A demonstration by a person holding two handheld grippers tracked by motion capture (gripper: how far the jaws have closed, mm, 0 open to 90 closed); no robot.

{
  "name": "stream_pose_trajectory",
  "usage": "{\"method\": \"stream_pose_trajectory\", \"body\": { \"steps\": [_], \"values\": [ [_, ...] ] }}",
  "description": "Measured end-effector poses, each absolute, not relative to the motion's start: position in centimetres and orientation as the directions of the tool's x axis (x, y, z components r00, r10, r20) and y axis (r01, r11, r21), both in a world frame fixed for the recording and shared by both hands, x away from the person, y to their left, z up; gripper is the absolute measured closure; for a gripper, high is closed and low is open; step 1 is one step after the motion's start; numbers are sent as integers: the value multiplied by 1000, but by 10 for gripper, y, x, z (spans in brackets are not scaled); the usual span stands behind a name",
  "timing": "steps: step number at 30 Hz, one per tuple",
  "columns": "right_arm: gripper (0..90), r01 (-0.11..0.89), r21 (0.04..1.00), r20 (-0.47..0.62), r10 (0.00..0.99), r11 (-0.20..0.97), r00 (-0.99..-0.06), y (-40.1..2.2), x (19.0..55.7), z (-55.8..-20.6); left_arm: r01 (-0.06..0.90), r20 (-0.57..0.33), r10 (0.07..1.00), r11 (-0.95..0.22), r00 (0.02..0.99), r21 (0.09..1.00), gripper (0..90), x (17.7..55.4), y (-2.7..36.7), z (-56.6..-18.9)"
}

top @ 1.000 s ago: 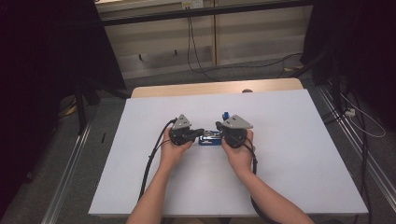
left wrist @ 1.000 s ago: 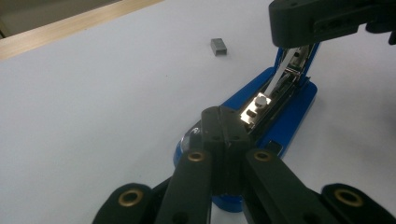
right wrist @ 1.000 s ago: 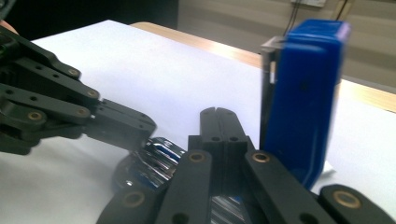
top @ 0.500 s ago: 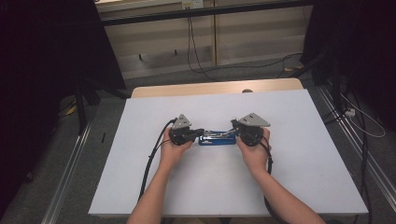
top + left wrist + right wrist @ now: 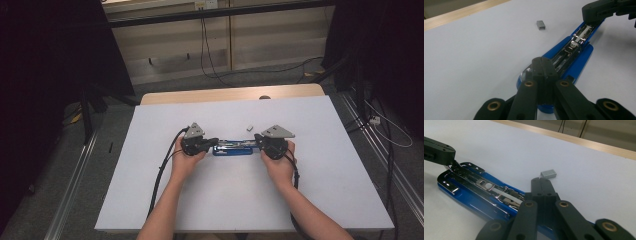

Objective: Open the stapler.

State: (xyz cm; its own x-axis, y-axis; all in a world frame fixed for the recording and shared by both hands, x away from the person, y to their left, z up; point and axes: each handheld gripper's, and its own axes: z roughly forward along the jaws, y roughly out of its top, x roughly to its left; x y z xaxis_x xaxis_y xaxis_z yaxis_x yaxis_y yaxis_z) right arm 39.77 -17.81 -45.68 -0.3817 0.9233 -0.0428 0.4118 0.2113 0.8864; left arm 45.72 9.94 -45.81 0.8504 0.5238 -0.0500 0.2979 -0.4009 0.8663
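Note:
A blue stapler [image 5: 232, 147] lies opened out flat on the white table [image 5: 325, 175], its metal staple channel facing up [image 5: 574, 50] [image 5: 474, 192]. My left gripper [image 5: 215, 142] is at its left end, jaws shut together, tips resting over the rounded blue end [image 5: 542, 65]. My right gripper [image 5: 257, 140] is at the stapler's right end, also shut, its tips [image 5: 541, 183] above the blue body. A small grey block of staples [image 5: 248, 128] lies loose on the table just beyond the stapler [image 5: 541, 25] [image 5: 548, 174], apart from both grippers.
The table's far edge is a wooden strip [image 5: 230, 94]. Cables [image 5: 165, 165] trail from the left gripper toward the front edge. Metal rails and floor cables [image 5: 380, 125] run along both sides of the table.
My right gripper has moved to the right, away from the left one, and a longer stretch of the blue stapler now shows between them. The left gripper stayed put.

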Motion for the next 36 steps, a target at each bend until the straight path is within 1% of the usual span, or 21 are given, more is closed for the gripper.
{"method": "stream_pose_trajectory", "body": {
  "steps": [8,11,13,14,23,25,26,27,28,30,31,32,33,34,35,36],
  "values": [
    [900,430,873,-42,914,230,-404,-176,401,-454,286,-32,528,-407,849,867,900,456,99,-458],
    [900,434,868,-44,910,239,-413,-175,402,-453,284,-37,531,-393,846,875,900,455,99,-457],
    [900,438,864,-49,907,249,-418,-174,403,-453,296,-67,532,-359,844,885,900,455,101,-454],
    [900,441,862,-49,906,252,-421,-173,403,-453,295,-63,531,-364,845,884,897,455,101,-452],
    [900,455,855,-36,905,248,-425,-169,408,-450,332,-115,545,-319,831,888,740,451,106,-445],
    [900,456,855,-33,903,247,-428,-168,410,-447,338,-122,548,-313,827,888,693,450,108,-443],
    [884,455,855,-34,903,248,-428,-167,412,-445,339,-124,548,-310,827,888,679,449,109,-442],
    [811,456,854,-36,905,248,-425,-167,413,-443,340,-125,552,-307,825,889,659,448,110,-440],
    [795,454,855,-44,907,252,-420,-166,414,-441,342,-126,554,-306,823,889,634,447,110,-440],
    [797,453,855,-45,905,254,-423,-166,417,-438,339,-117,558,-312,822,888,597,446,111,-438],
    [781,454,854,-46,905,255,-423,-166,418,-436,343,-116,562,-317,819,884,563,445,111,-438],
    [745,456,853,-45,906,254,-421,-166,420,-434,349,-120,565,-317,817,882,518,444,110,-438],
    [683,463,851,-41,910,249,-414,-167,421,-433,354,-122,567,-321,815,878,484,444,111,-438],
    [660,472,849,-31,913,239,-407,-168,423,-431,359,-123,571,-322,812,876,467,444,111,-438],
    [642,474,850,-23,916,228,-400,-169,424,-429,367,-125,580,-321,805,873,434,444,111,-437],
    [604,476,851,-18,919,221,-393,-170,426,-428,378,-130,589,-318,797,870,398,444,112,-437]
  ]
}}
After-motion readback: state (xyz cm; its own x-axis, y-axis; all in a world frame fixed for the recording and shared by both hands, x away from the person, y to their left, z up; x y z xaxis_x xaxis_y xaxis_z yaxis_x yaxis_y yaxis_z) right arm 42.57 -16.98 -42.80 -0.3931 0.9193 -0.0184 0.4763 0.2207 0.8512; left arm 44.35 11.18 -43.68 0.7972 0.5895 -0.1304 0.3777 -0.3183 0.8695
